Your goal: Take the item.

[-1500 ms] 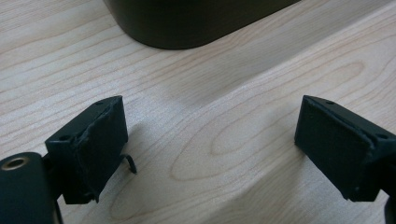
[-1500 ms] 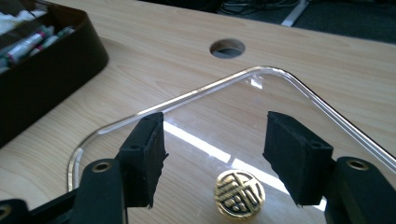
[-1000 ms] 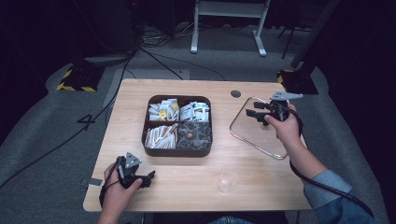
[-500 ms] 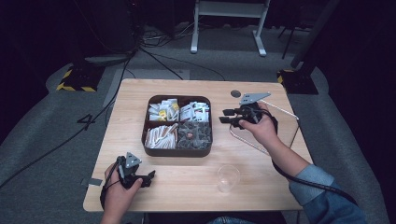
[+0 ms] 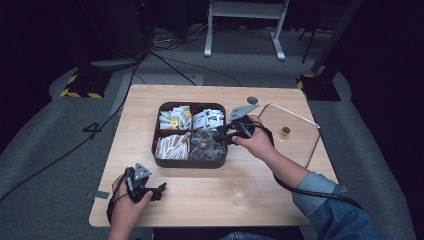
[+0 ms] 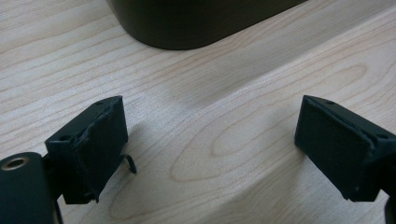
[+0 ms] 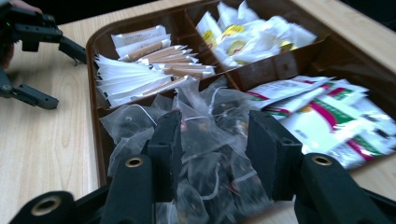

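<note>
Right gripper over tea bags in tray, fingers half-spread and just closing around a bag, none lifted yet; left gripper idle on bench, fingers wide, empty.

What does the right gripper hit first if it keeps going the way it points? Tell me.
Most likely the heap of clear mesh tea bags in the near compartment of the brown tray. The right gripper has its jaws apart, pointing into that heap; whether the pads already touch a bag is unclear.
</note>
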Motion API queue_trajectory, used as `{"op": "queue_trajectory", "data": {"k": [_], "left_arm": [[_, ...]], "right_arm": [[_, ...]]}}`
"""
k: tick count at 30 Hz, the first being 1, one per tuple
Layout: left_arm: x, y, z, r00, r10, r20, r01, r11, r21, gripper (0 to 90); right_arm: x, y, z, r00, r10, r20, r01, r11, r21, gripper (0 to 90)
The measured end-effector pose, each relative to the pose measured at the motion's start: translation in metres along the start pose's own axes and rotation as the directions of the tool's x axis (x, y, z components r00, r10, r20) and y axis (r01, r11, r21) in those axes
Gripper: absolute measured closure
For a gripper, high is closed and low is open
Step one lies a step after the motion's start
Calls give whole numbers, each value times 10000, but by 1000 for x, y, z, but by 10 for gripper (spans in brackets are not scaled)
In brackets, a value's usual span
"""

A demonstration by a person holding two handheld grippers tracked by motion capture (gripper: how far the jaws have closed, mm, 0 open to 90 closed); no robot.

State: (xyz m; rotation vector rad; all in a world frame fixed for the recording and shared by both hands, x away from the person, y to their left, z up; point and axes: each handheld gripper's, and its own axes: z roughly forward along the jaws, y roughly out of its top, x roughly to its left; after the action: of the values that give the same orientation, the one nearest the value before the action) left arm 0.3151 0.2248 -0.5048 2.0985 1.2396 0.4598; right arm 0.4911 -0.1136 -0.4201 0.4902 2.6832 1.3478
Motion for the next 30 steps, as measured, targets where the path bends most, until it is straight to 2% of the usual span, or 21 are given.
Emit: {"op": "queue_trajectory", "data": {"k": [8,15,17,19,21,30], "left_arm": [[0,0,0,10000,1,1,-1,10000,-1,99],[0,0,0,10000,-4,3,4,10000,0,99],[0,0,0,10000,0,3,0,10000,2,99],[0,0,0,10000,3,4,-3,10000,3,99],[0,0,0,10000,2,4,-2,10000,5,99],[1,0,0,10000,59,34,-59,10000,10,98]], "right_arm": [[5,-3,27,9994,195,-279,-194,9998,57,530],[6,-10,45,9990,281,-359,-265,9986,461,519],[5,-12,49,9992,256,-301,-240,9983,525,576],[5,-11,48,9995,162,-285,-143,9977,659,676],[4,-10,46,9997,-31,-257,52,9966,825,819],[8,-12,43,9998,-144,-123,152,9977,656,833]]}}
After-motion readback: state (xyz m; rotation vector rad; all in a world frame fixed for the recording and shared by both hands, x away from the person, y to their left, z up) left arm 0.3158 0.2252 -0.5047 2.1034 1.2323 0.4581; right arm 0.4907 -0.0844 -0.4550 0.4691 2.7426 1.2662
